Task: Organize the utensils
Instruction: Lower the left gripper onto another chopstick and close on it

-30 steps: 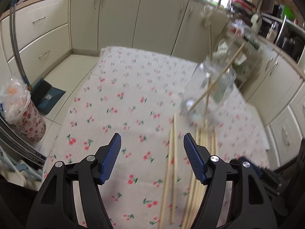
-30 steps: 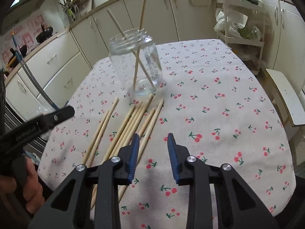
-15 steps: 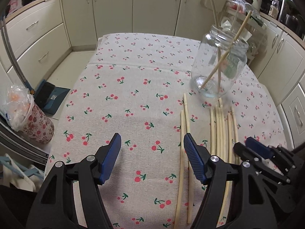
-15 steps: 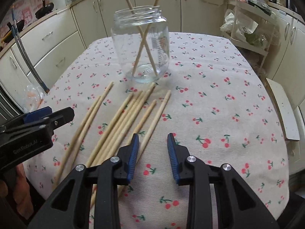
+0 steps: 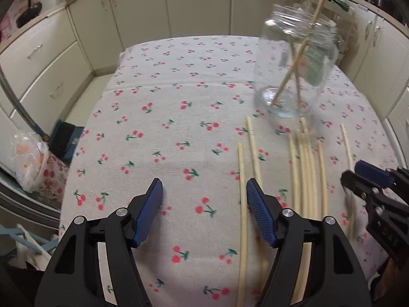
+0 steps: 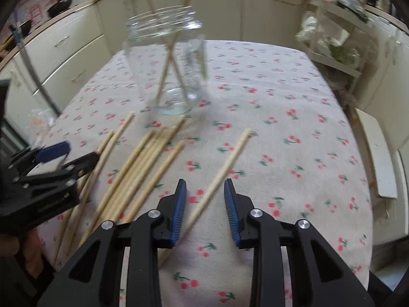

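Note:
A clear glass jar (image 5: 294,71) (image 6: 171,66) stands on the cherry-print tablecloth (image 5: 166,133) with two wooden chopsticks leaning in it. Several loose chopsticks (image 5: 304,168) (image 6: 143,168) lie flat in front of the jar. One chopstick (image 6: 222,163) lies apart to the right, its near end between my right gripper's jaws. My right gripper (image 6: 204,202) is open, low over that chopstick, and shows at the right edge of the left wrist view (image 5: 368,181). My left gripper (image 5: 204,204) is open and empty, just left of the two leftmost chopsticks (image 5: 242,204).
Cream kitchen cabinets (image 5: 76,51) run behind the table. A bag and a floral bin (image 5: 33,163) stand on the floor to the left. A cluttered shelf rack (image 6: 332,38) and a white stool (image 6: 378,153) stand to the right.
Both grippers moved forward and lower toward the chopsticks. My right gripper shifted right and opened wider around the rightmost chopstick, which now lies apart from the bundle.

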`<state>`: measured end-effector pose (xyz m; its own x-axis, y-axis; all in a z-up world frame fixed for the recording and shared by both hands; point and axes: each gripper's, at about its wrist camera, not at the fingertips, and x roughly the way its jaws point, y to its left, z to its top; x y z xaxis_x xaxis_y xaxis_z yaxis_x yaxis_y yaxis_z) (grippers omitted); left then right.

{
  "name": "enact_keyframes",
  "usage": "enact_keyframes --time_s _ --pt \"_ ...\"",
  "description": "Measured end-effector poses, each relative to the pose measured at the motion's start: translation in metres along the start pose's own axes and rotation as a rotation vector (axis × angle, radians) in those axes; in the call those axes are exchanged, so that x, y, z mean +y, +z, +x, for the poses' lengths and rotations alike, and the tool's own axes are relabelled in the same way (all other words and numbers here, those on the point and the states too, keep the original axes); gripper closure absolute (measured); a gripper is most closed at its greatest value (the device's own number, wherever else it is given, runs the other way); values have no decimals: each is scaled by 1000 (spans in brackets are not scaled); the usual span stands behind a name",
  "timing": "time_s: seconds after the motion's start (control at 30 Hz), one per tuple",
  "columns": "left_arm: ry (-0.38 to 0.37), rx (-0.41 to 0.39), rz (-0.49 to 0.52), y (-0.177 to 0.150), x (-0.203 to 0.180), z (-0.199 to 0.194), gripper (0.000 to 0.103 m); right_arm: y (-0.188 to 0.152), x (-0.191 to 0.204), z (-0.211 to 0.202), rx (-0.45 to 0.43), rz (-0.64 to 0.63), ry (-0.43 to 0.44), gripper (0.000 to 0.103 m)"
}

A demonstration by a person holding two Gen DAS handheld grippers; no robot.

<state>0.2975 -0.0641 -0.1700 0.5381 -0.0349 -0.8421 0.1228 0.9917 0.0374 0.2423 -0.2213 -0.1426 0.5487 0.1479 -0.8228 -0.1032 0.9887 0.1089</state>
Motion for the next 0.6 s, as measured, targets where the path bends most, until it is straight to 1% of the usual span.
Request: enact_keyframes --time_s 0.07,0.13,0.23,0.3,0.33,0.37,0.43,0.47,0.5,0.53,0.6 --pt "11 2 -21 1 7 0 38 0 4 0 11 -34 22 72" --pt "3 6 -45 1 13 -2 39 1 0 -1 19 -11 33 72" --pt "4 5 -31 2 11 0 39 5 -11 1 26 44 17 72" --pt "4 3 -15 4 6 1 41 8 -11 3 29 50 8 72" --pt "2 0 -7 6 4 2 46 10 -10 5 33 47 -3 72" --pt "1 -1 -4 7 2 2 48 12 -7 7 34 42 -12 72" --pt "-7 -7 1 11 -2 3 65 13 -3 9 28 26 -28 73" --pt "-11 -7 2 11 -2 4 68 13 0 10 26 16 -34 78" --pt "-19 -5 4 13 -3 4 76 13 0 9 27 14 -31 91" --pt "-23 -4 4 13 -2 4 81 12 -1 8 35 18 -14 91" --pt "-40 6 4 13 -1 4 83 10 -3 6 44 13 -8 92"
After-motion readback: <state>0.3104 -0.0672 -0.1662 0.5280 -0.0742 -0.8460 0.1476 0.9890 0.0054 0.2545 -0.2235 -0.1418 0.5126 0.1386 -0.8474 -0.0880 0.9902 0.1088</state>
